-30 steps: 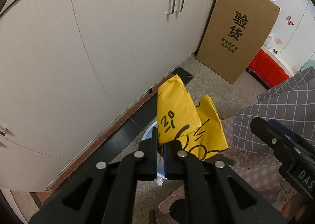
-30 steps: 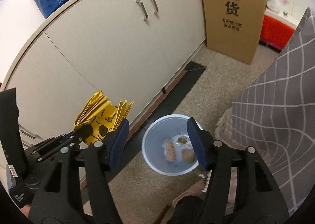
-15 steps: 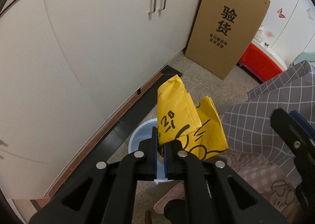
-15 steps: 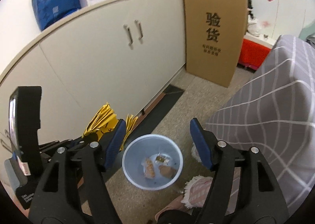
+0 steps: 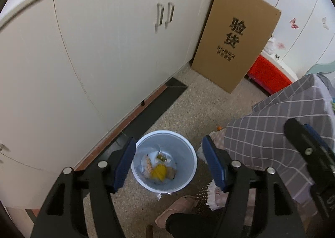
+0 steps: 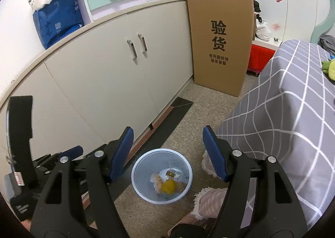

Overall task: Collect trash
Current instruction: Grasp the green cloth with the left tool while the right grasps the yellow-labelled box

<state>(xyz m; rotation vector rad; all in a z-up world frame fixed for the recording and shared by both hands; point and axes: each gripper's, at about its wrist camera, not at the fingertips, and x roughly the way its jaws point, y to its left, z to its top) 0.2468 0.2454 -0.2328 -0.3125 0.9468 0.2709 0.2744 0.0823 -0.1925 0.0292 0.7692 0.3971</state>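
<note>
The left gripper [image 5: 168, 164] hung over the bin [image 5: 189, 181], its jaws opening with nothing between them. The right gripper [image 6: 167, 153] was likewise above the bin, jaws spread wide and empty.

The bin stood on the speckled floor [image 5: 199, 104] just beside the cabinet [image 5: 104, 49] base. Inside it lay the yellow wrapper [image 5: 159, 172], crumpled, on top of other scraps; among them were a pale wrapper and a small packet, not clear enough to identify. In the right view the yellow wrapper [image 6: 169, 186] sat toward the near side of the bin's bottom.

A cardboard box [image 6: 219, 43] leaned upright at the cabinet's far end. A bed with a grey checked cover [image 6: 282, 123] stood to the right of the bin. A slippered foot [image 5: 178, 208] rested on the floor near the bin.
</note>
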